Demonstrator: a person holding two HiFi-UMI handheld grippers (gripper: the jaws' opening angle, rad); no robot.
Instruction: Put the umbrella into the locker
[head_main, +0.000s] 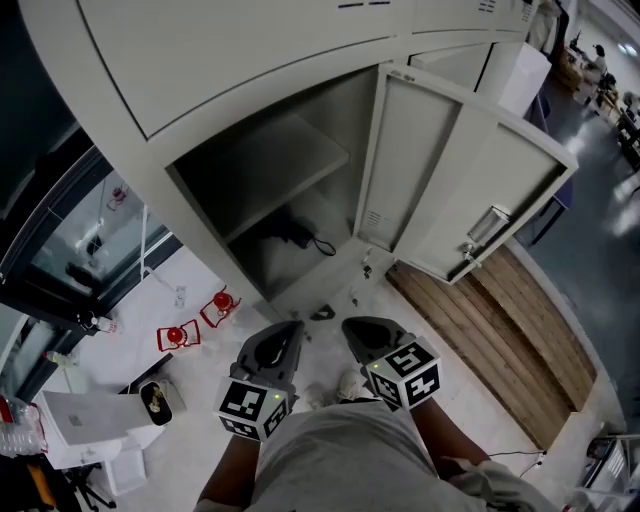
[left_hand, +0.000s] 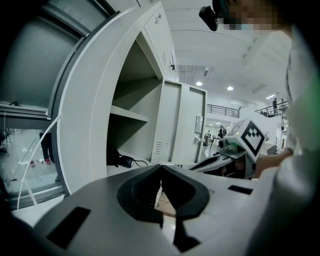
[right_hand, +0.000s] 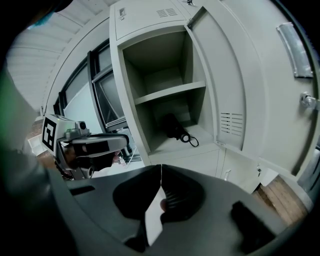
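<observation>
Fingers (left_hand: 141, 191) of the left gripper (left_hand: 160, 169) and right gripper (right_hand: 161, 169) were closed and empty. The umbrella (head_main: 296, 236) lay ahead of both, already on the open locker's (head_main: 135, 150) lower floor, about equally near each.

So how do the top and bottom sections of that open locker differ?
The top section is bare; the bottom section holds a black umbrella lying on its floor. The top section catches the light; the bottom section, under the shelf, sits in shadow. Both are grey metal behind the one open door.
</observation>
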